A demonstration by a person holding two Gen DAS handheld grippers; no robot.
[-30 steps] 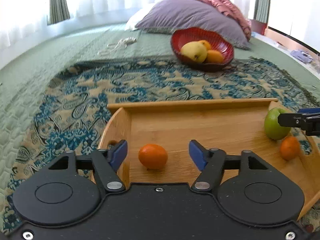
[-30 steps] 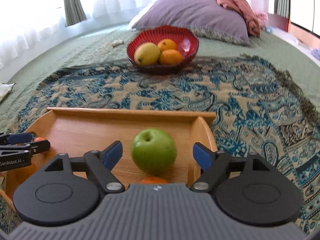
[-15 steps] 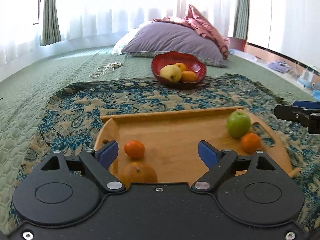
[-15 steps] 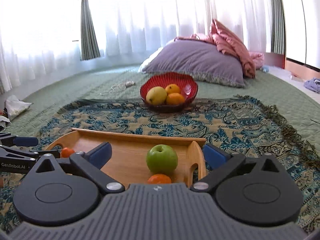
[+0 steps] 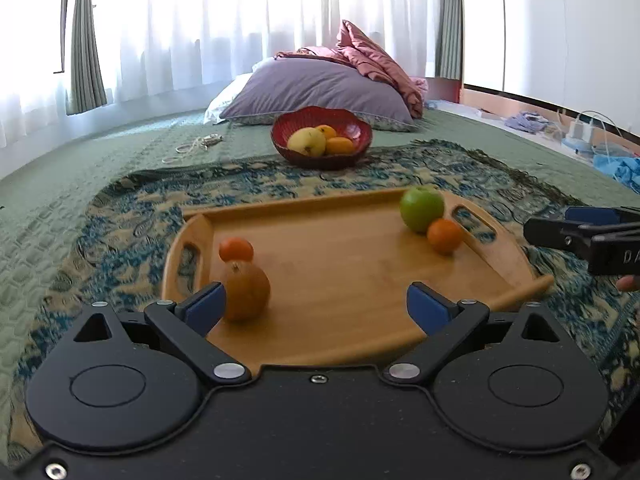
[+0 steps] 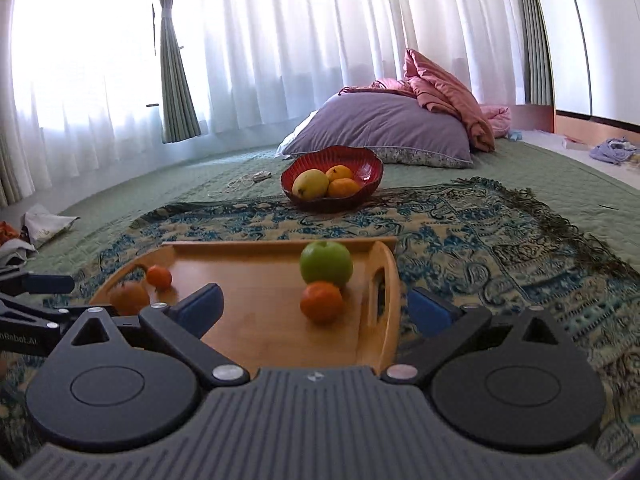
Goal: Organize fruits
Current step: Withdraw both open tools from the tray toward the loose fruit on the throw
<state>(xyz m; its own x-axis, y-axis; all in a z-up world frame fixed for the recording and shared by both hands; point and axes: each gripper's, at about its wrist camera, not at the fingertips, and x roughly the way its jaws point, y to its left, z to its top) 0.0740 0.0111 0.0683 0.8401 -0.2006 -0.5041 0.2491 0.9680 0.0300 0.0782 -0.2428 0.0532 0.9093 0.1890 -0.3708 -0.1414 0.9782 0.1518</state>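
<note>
— Both claws empty: left claw (image 5: pixel 312 306) opening, right claw (image 6: pixel 316 306) spread wide.
— Four fruits on wooden tray (image 5: pixel 360 320); green apple (image 6: pixel 326 263) by right handle.
— Straddle squarely, close gently, carry toward red bowl (image 6: pixel 332 168).

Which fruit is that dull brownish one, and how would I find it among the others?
Start at the wooden tray on the patterned blanket. At its left handle end sits the brownish fruit, beside a small orange. It is larger and duller than that bright orange, with a small stub on top.
</note>
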